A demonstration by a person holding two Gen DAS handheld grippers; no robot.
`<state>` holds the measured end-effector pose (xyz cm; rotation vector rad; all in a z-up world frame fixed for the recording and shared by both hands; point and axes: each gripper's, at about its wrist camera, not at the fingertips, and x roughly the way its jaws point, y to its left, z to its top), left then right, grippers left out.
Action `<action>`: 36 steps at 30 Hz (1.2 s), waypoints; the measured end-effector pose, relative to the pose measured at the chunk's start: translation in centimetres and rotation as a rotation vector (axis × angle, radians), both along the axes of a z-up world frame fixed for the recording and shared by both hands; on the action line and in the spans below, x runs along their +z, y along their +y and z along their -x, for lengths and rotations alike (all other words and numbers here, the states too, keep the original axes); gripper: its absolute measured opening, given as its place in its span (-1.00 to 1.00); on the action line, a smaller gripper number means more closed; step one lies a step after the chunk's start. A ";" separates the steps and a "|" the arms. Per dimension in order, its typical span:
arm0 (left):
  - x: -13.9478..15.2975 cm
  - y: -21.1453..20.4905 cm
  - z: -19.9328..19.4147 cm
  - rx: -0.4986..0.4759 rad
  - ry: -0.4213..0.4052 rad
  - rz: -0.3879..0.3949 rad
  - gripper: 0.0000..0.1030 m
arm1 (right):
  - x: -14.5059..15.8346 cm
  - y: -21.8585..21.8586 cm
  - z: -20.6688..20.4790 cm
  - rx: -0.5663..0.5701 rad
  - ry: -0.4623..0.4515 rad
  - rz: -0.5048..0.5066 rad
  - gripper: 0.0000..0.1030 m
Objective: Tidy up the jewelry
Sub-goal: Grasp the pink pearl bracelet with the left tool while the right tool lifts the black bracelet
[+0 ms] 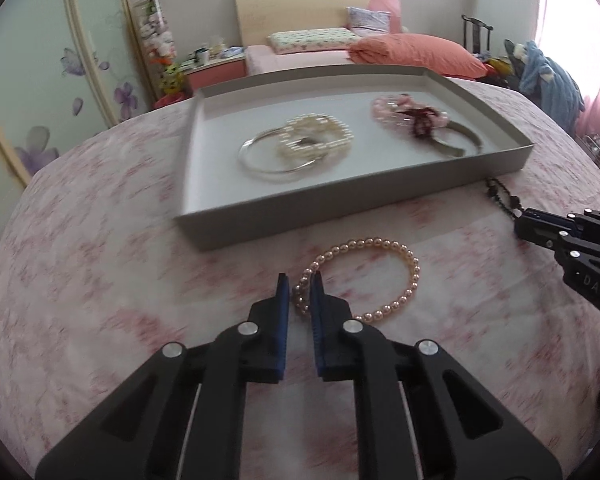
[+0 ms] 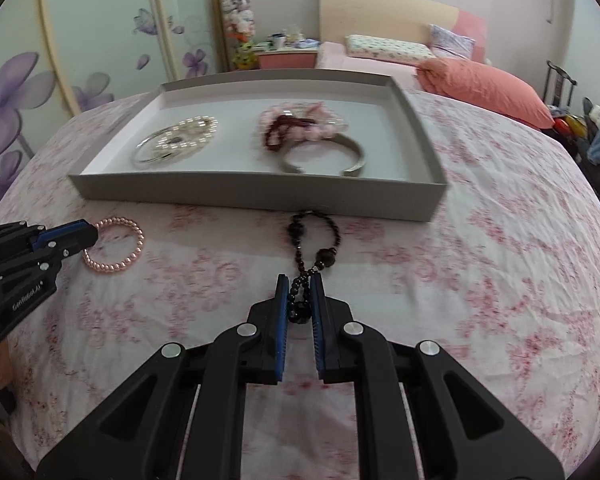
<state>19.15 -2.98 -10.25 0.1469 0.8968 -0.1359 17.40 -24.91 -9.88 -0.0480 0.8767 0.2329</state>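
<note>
A pink pearl bracelet [image 1: 380, 276] lies on the floral cloth in front of the grey tray [image 1: 340, 208]. My left gripper [image 1: 300, 280] is shut on the bracelet's left edge. In the right wrist view the same bracelet [image 2: 116, 248] lies at the left, with the left gripper [image 2: 88, 234] on it. My right gripper [image 2: 299, 280] is shut on a black bead bracelet [image 2: 314, 240] that trails toward the tray [image 2: 260, 192]. It also shows in the left wrist view [image 1: 500, 196], held by the right gripper [image 1: 520, 224].
Inside the tray lie a silver bangle [image 1: 276, 160], a white pearl piece [image 1: 316, 136], pink and dark red bead pieces [image 2: 296, 124] and a grey cuff [image 2: 324, 156]. A bed [image 1: 340, 48] and wardrobe [image 2: 80, 40] stand behind the table.
</note>
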 end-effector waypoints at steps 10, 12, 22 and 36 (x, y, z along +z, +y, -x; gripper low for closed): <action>0.1 0.9 0.7 -0.003 -0.005 0.031 -0.56 | -0.1 0.0 0.0 0.005 0.003 -0.022 -0.77; 0.1 0.8 0.7 -0.004 -0.004 0.032 -0.56 | -0.1 0.0 0.0 0.005 0.004 -0.023 -0.77; 0.1 0.7 0.7 -0.004 -0.003 0.035 -0.55 | -0.1 -0.1 0.0 0.003 0.006 -0.035 -0.76; 0.0 1.0 1.0 0.001 -0.004 0.048 -0.85 | 0.0 -0.3 0.3 -0.010 -0.001 -0.041 -0.77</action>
